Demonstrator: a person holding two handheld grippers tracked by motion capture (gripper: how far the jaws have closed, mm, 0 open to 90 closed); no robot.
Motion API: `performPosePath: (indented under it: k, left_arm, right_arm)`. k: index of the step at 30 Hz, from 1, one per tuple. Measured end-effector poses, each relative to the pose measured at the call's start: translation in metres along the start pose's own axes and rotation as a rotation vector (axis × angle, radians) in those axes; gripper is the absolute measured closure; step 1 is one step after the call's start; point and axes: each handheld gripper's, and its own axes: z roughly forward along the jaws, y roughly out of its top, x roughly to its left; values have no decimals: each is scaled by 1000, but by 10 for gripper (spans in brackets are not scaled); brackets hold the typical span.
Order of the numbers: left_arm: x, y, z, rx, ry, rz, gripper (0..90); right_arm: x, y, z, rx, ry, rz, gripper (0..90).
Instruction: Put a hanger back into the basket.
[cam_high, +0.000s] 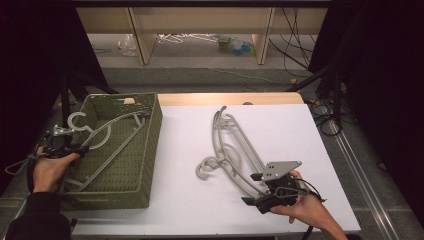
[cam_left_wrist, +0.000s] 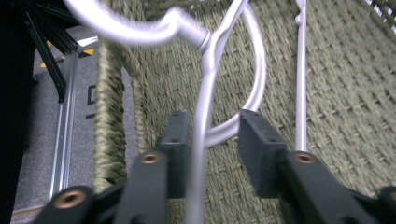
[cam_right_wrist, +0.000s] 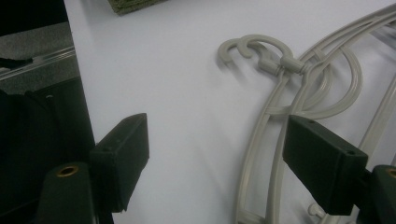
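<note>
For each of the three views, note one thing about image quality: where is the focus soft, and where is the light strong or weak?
High view: the white table is brightly lit, the sides fall into darkness. Left gripper view: the hanger between the jaws is blurred, its hook glaring; the basket weave is sharper. Right gripper view: the near jaws look soft, the hangers clearer.

One green woven basket (cam_high: 150, 125), one hanger (cam_high: 107, 131) inside it, two stacked hangers (cam_high: 235, 150) on the table.

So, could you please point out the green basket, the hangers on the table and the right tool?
green basket (cam_high: 150, 150): high view, right-hand wall.
hangers on the table (cam_high: 239, 137): high view, arms of the stack.
right tool (cam_high: 253, 188): high view, between its fingertips.
</note>
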Motion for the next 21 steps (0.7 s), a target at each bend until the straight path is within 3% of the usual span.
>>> performPosePath:
  k: [2,4,9,11,14,19,20,21]
  left_arm:
    - [-3,4,-6,-26,14,-6,547]
    - [-7,9,-16,-71,3,24,528]
    - [-36,22,-42,-242,-104,45,426]
    - [-46,26,-51,-285,-128,29,388]
    - [-68,29,-63,-365,-164,41,342]
    - [-109,25,-77,-411,-293,83,277]
    - [-116,24,-79,-428,-325,80,271]
    - [-125,23,-81,-449,-382,55,258]
  right_arm:
    - [0,0,0,2,-1,9,238]
    - [-1,0,0,-6,-12,9,237]
    - [-3,-2,4,-9,-27,27,233]
    - [-4,-1,6,-16,-39,35,228]
    - [-4,-1,9,-24,-41,39,222]
    - [-5,-1,14,-26,-34,39,218]
    - [-5,-1,15,-26,-35,39,217]
    - [-5,-1,15,-27,-43,41,216]
